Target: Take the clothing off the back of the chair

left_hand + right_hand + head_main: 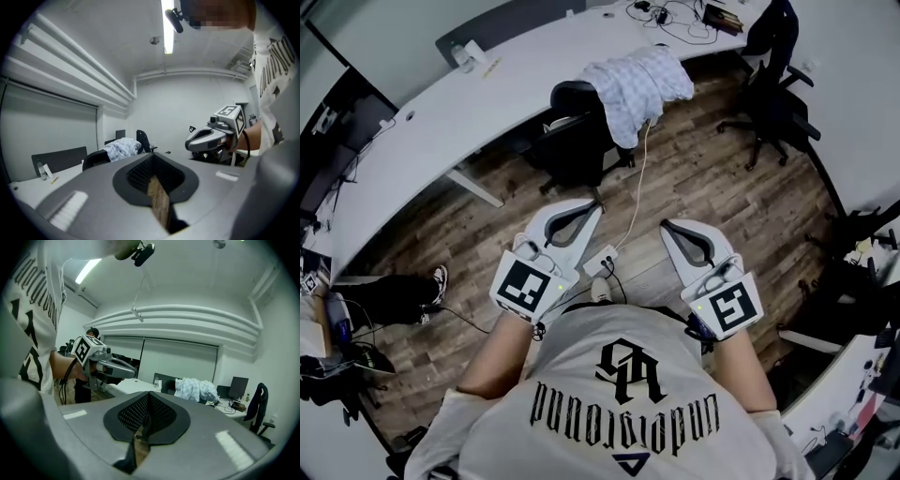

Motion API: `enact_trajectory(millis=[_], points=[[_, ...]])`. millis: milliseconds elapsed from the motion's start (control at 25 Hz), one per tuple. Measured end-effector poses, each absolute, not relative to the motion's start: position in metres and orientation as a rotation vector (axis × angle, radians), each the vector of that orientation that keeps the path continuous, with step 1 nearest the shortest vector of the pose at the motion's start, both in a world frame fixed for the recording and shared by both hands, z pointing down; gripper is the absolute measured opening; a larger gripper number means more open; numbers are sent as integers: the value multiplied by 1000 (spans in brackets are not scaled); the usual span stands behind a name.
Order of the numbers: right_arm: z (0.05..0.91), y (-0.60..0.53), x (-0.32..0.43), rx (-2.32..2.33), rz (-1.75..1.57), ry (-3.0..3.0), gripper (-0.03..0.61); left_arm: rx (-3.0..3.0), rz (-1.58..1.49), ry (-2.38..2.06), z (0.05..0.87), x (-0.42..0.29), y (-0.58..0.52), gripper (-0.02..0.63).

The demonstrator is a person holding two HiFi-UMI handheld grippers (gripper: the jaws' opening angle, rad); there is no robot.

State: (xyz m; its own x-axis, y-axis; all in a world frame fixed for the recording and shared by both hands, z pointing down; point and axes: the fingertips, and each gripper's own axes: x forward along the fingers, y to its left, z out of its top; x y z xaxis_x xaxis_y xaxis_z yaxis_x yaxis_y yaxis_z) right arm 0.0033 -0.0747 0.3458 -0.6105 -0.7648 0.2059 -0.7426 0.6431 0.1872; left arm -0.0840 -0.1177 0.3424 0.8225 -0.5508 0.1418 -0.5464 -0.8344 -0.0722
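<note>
while on chair (572, 141), clothing (637, 84) beyond cable (639, 187)

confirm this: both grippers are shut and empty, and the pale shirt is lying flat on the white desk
One thing is wrong: the head view shows the pale shirt draped over the back of the black chair. The left gripper and right gripper are indeed shut and empty.

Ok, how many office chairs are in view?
2: a black office chair draped with pale checked clothing at the white desk, and a second black chair farther right. More may be hidden.
</note>
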Motion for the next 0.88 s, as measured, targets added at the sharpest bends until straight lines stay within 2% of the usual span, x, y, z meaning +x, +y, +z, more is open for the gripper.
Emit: enact_trajectory(millis=[280,880], points=[[353,-96,-16,1213,-96,-2582,5,-2928,-285,822,349,-95,-141,52],[353,-168,8,1179,-137,-2614,6,-2873,-404,824,350,-81,-193,54]])
